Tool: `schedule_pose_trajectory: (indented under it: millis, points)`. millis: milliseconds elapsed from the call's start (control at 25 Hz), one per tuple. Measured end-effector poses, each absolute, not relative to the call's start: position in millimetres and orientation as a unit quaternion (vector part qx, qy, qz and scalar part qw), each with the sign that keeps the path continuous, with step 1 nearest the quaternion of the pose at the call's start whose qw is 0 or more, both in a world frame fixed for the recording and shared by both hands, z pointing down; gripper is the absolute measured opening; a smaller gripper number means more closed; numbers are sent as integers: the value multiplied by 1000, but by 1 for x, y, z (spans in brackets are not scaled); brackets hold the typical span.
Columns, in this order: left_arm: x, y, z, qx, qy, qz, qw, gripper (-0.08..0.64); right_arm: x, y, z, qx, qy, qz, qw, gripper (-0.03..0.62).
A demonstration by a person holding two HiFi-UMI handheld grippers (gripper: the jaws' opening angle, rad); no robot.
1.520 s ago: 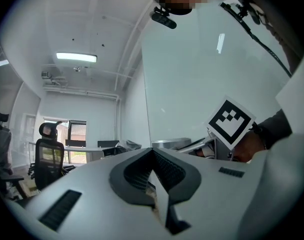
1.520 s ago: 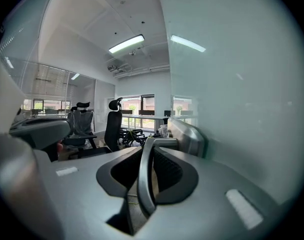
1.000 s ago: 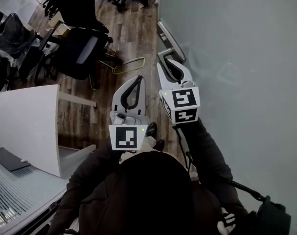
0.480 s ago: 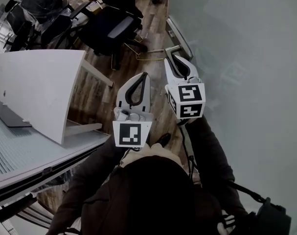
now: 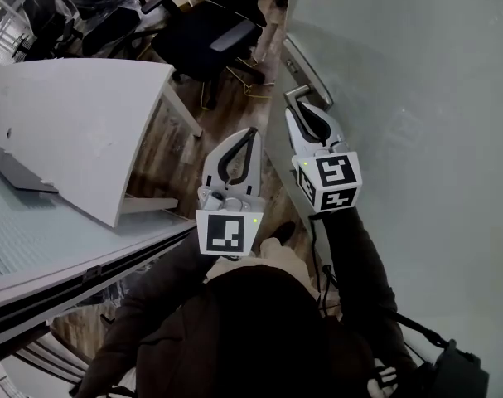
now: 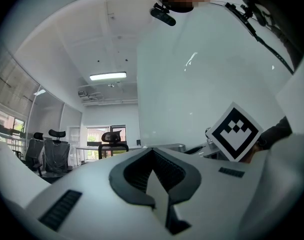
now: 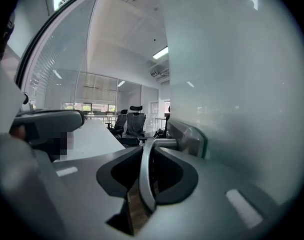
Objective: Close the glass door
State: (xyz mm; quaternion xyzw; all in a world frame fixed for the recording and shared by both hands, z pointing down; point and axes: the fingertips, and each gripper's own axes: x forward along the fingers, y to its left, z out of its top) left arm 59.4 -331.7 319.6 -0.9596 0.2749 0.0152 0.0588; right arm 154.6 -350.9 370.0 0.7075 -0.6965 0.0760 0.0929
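The frosted glass door (image 5: 417, 73) fills the right of the head view. Its metal lever handle (image 5: 296, 94) sticks out from a long lock plate (image 5: 307, 70). My right gripper (image 5: 306, 114) is shut on that handle; in the right gripper view the curved lever (image 7: 145, 176) runs between the two jaws, with the lock plate (image 7: 186, 134) and the door (image 7: 242, 84) just beyond. My left gripper (image 5: 249, 133) hangs beside it to the left, shut with nothing in it (image 6: 153, 152). The right gripper's marker cube (image 6: 235, 131) shows in the left gripper view.
A white desk (image 5: 77, 131) stands close on the left, with a slatted window blind (image 5: 36, 247) below it. Black office chairs (image 5: 210, 31) stand on the wooden floor (image 5: 185, 152) further off. The person's dark sleeves and a shoe (image 5: 282, 232) are below the grippers.
The right gripper has stayed on the handle while the door and both grippers swung. The white desk has come much closer on the left, and the chairs have slid up and away.
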Motion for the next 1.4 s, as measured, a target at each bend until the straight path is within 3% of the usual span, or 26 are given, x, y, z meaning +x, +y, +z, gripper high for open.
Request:
schedule_pose_trajectory:
  millis: [520,800,1400]
  points:
    - [-35,-301,334,-949,307,-8,74,-3,24,-335,370,641,-761,66,83,67]
    - [-94,-263,343,-929,367,-8,44,-3,-43,-316,367,599,-794,66,73,67]
    - [-211,-206,314,-896,435,-21,88,-3,-179,-255,355,522,-848,63,75,67]
